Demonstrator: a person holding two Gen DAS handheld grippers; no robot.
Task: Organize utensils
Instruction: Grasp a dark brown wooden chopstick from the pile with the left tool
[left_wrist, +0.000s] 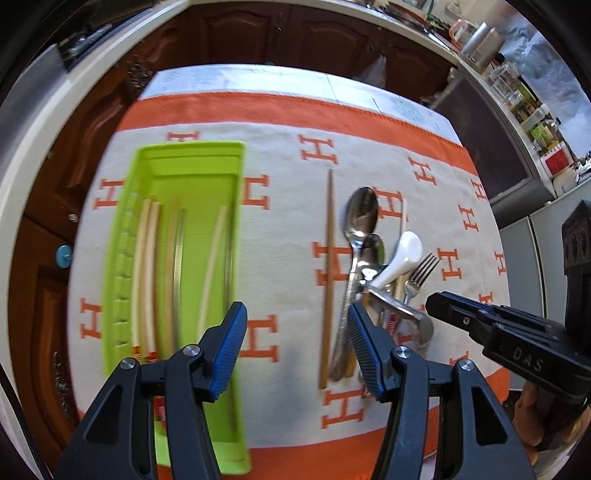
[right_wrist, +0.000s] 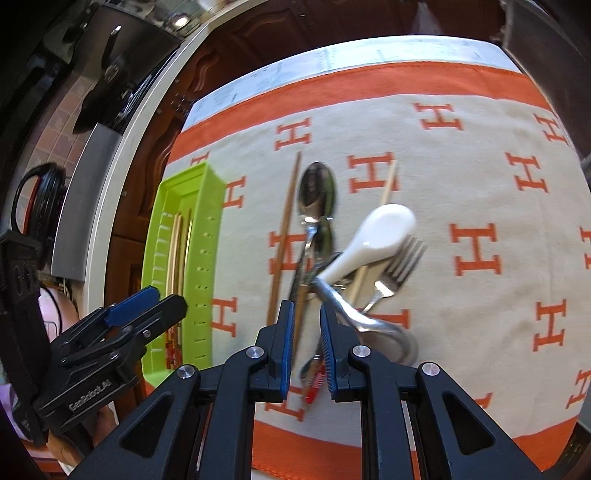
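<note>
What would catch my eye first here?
The bright green tray on the left, with chopsticks inside it. Beside it, on the orange-lettered cloth, lies a tangle of cutlery: a white spoon, a fork and a metal spoon.

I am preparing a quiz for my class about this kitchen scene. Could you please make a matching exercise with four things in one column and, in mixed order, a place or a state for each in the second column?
Things
1. green tray
2. white spoon
3. left gripper
4. brown chopstick

Places or states
A. lies alone on the cloth, between the tray and the pile
B. jaws apart, nothing between them
C. holds several chopsticks
D. rests on top of the pile of metal cutlery

Pairs: 1-C, 2-D, 3-B, 4-A
</note>
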